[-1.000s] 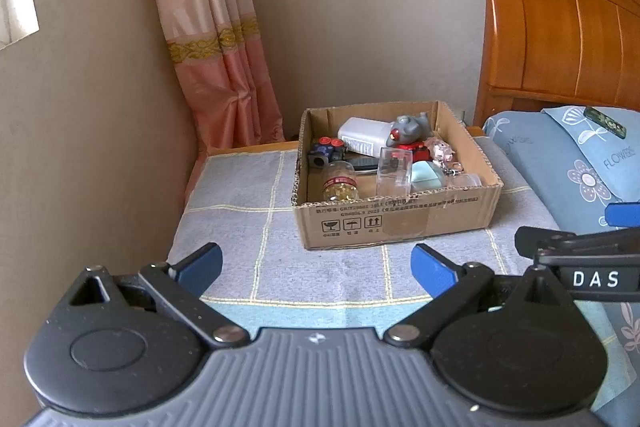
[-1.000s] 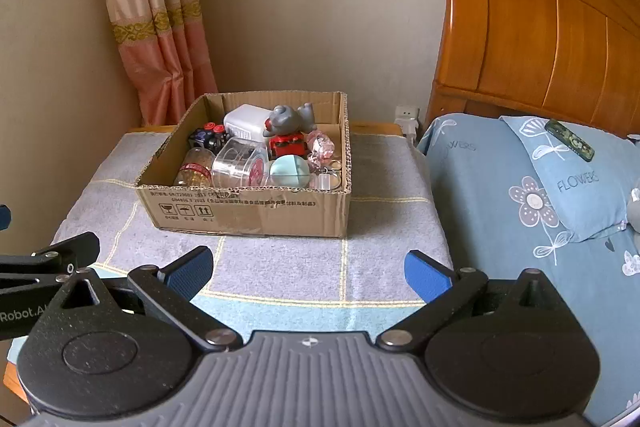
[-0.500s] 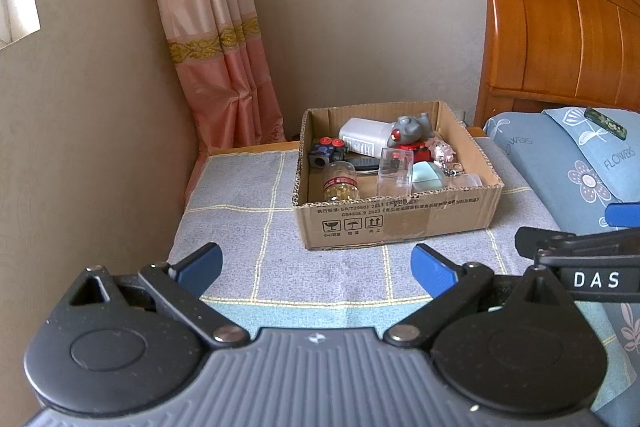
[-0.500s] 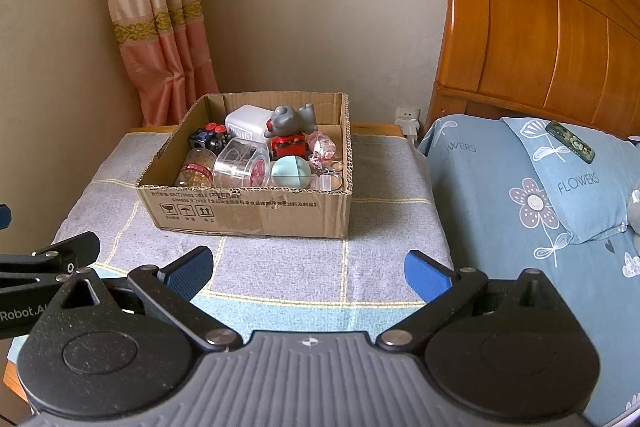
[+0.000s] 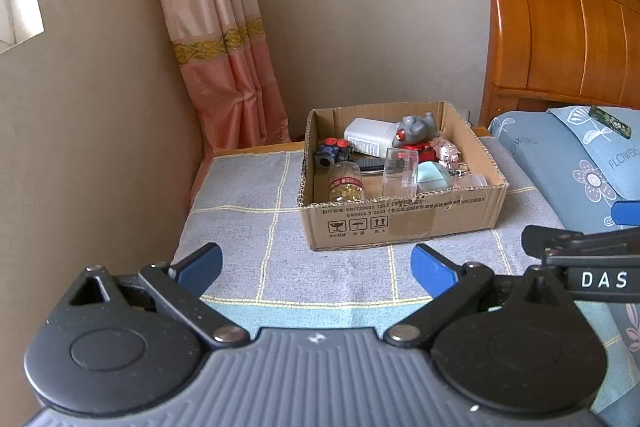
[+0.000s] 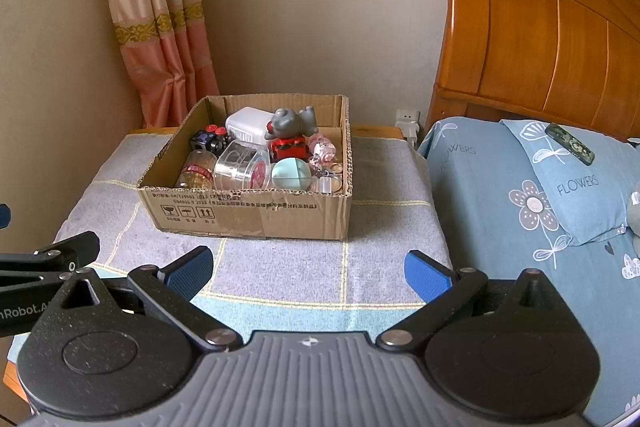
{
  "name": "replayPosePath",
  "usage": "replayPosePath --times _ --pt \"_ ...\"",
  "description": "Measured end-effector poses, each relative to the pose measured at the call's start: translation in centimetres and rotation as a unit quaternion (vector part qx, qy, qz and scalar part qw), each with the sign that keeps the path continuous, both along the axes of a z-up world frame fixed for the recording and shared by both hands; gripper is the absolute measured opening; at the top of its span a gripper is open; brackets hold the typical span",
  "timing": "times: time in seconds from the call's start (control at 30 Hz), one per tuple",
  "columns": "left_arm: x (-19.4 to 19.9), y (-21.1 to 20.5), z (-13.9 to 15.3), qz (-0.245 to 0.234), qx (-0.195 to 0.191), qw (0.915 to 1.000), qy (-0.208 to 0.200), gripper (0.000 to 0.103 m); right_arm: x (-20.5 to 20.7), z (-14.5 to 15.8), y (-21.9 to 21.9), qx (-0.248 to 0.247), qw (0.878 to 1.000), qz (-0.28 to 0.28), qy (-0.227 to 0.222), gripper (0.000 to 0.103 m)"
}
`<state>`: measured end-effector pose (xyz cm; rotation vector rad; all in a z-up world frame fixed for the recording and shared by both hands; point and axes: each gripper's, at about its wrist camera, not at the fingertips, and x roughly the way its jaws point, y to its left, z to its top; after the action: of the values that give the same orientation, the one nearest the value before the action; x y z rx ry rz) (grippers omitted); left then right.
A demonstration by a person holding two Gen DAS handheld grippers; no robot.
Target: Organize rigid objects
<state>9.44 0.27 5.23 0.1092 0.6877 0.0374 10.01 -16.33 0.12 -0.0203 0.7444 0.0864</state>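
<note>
I hold my left gripper (image 5: pixel 316 265) and right gripper (image 6: pixel 308 269) spread wide, gripping nothing, near the table's front edge; the cardboard box (image 6: pixel 256 213) of objects sits ahead, bare cloth (image 6: pixel 280 267) between us

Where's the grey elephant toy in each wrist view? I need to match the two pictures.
Left wrist: the grey elephant toy sits at the far right of the cardboard box, upper centre-right of the picture.
Right wrist: the toy is at the back middle of the box, just above picture centre.
Shared landmark: the white bottle lying immediately left of the toy.
</note>
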Motion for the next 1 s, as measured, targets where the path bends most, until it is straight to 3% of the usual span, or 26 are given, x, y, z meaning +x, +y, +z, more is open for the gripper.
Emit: replayPosePath --times 1.0 --pt "0.02 0.07 -0.29 0.002 0.004 1.0 0.007 0.1 -0.12 -0.01 -0.04 -0.001 1.0 0.001 0.0 0.103"
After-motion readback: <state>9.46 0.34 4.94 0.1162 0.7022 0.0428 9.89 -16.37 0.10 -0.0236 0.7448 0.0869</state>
